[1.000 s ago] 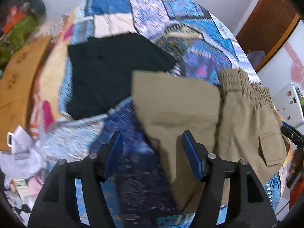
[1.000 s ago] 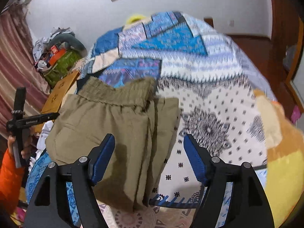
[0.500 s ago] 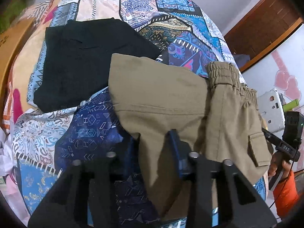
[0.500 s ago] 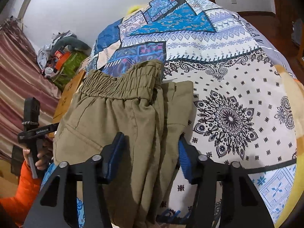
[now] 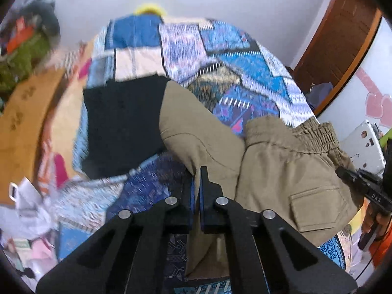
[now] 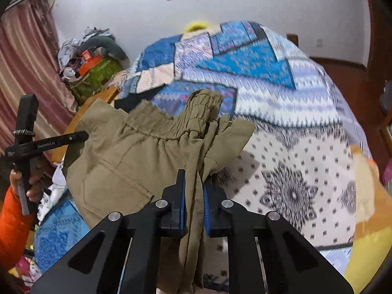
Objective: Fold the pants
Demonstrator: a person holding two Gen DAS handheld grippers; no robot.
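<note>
The khaki pants [image 5: 281, 171] lie partly folded on the patchwork bedspread [image 5: 220, 56], elastic waistband to the right in the left wrist view. My left gripper [image 5: 198, 178] is shut on the pants' near leg edge and lifts it off the bed. In the right wrist view the pants [image 6: 137, 156] hang bunched, waistband on top. My right gripper [image 6: 193, 181] is shut on the pants' thick folded edge and holds it raised.
A folded black garment [image 5: 122, 122] lies on the bed left of the pants. A wooden board [image 5: 22, 122] and a clutter pile [image 6: 93, 63] flank the bed's left side. The white patterned part of the bedspread [image 6: 294, 171] stretches to the right.
Both grippers went from open to shut on the pants' near edge, then lifted it. The views tilted up toward the wall and the fabric bunched.
</note>
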